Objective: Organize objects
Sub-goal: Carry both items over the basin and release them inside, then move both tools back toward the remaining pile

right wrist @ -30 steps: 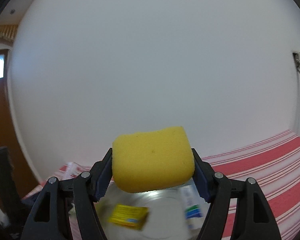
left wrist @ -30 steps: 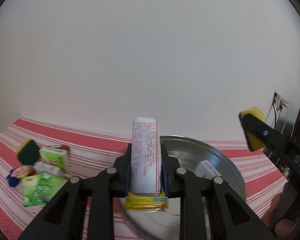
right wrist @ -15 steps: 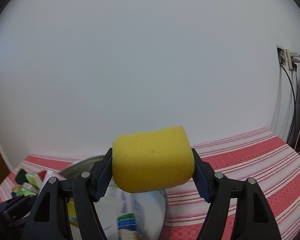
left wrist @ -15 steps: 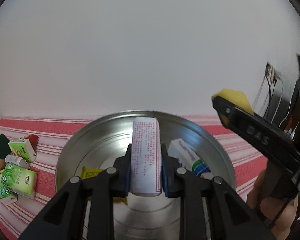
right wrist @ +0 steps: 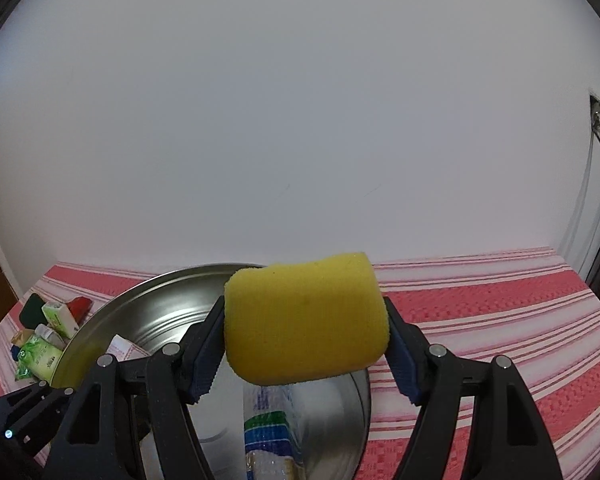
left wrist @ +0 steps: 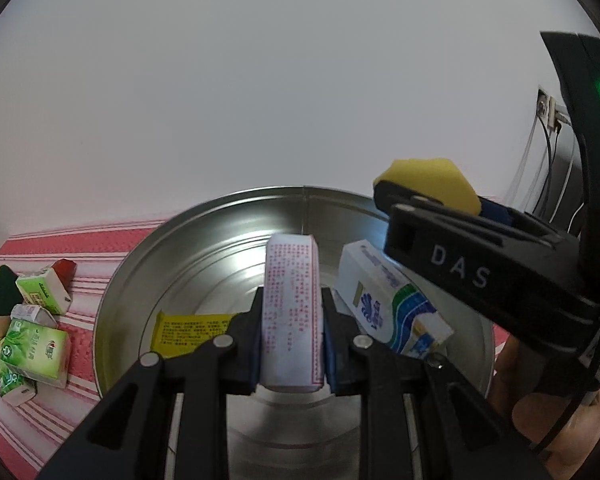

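a red-and-white striped cloth (right wrist: 480,308) covers the table against a plain white wall (left wrist: 260,100); over the metal basin (left wrist: 220,224) the left gripper (left wrist: 292,320) clamps a white box with red print (left wrist: 292,304), the right gripper (right wrist: 306,332) squeezes a yellow sponge (right wrist: 304,320)

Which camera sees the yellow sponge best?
The right wrist view: the yellow sponge fills the middle, squeezed in the right tool above the metal bowl. The left wrist view shows only its top, poking up behind that tool's black finger.
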{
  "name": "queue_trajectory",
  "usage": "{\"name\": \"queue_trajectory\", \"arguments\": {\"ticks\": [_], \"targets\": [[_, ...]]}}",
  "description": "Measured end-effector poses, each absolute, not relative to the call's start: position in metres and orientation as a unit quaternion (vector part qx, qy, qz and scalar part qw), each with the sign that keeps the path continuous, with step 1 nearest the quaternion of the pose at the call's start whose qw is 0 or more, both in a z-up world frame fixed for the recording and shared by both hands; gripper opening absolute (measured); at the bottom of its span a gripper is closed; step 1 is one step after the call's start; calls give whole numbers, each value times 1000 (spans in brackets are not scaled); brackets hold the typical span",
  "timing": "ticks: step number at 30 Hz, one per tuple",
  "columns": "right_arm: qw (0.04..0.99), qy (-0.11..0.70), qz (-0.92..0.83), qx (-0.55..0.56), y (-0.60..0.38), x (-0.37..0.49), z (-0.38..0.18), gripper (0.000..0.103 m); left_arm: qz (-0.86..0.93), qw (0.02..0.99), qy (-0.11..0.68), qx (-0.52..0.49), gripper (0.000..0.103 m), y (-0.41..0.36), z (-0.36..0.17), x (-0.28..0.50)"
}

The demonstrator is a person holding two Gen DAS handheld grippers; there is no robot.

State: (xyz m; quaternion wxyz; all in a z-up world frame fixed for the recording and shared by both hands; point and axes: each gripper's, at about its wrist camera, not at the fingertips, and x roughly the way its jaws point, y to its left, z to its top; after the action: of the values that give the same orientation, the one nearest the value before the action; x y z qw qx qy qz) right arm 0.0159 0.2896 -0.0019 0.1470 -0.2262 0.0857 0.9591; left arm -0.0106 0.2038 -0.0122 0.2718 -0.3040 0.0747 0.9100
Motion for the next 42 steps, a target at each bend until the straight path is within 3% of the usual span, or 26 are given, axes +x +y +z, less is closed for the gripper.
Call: {"name": "queue_trajectory", "arguments": {"ticks": [11,14,16,17,18,19,24,36,42], "targets": [[133,95,954,-250,289,18,-5,74,909,258,85,-318,22,207,-18,-16],[136,95,953,-255,294,7,-3,79,912,252,85,-311,26,206,-16,-14],[144,95,952,-253,307,20,4,86,917,251,80,-301,51,207,-10,-10],[146,95,953,-249,309,17,5,88,919,250,74,-296,77,205,-7,-8],[148,96,954,-242,308,20,6,89,922,248,68,-289,93,203,-4,-6],[148,97,956,-235,308,22,6,90,924,247,65,-284,97,202,-3,-5],[154,118,960,-201,319,28,13,90,932,245,61,-260,102,197,3,0],[201,208,954,-81,328,62,20,90,937,229,52,-258,102,186,-2,-9],[204,198,958,-44,324,78,30,90,946,214,63,-237,102,180,4,-6]]}}
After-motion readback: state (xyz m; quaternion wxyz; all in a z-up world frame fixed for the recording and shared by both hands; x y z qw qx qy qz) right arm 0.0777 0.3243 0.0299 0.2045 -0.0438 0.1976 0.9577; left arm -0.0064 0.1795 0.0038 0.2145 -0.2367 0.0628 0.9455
